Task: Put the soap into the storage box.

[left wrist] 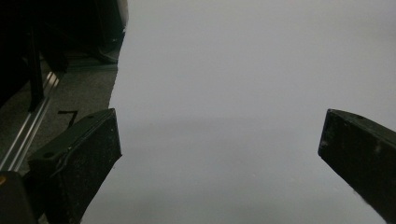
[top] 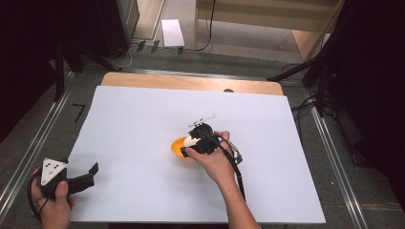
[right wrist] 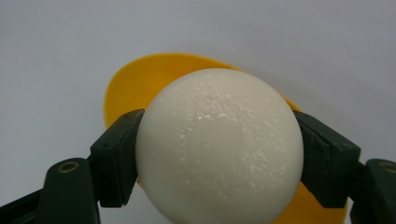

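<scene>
Both fingers of the right gripper (right wrist: pixel 217 154) are clamped on a white ball (right wrist: pixel 219 144), one pad pressed against each side of it, as the right gripper view shows. The ball's surface is rough and faintly glossy. Behind and below the ball lies a yellow bowl (right wrist: pixel 140 79), its rim curving out past the ball on the upper left and lower right; whether the ball touches the bowl cannot be told.

From the high view, the right gripper (top: pixel 188 147) sits near the middle of the white sheet (top: pixel 143 119) that covers the table (top: pixel 191 82), held in the person's right hand (top: pixel 215 162), with the white ball (top: pixel 190 141) at its tip over the yellow bowl (top: pixel 177 145).

At the sheet's near left corner, the left hand (top: pixel 55 205) holds the left gripper (top: pixel 88 174), well apart from the bowl. Its jaws stand wide apart with nothing between them; in the left gripper view the left gripper (left wrist: pixel 219 140) hangs over bare white sheet (left wrist: pixel 233 70).
</scene>
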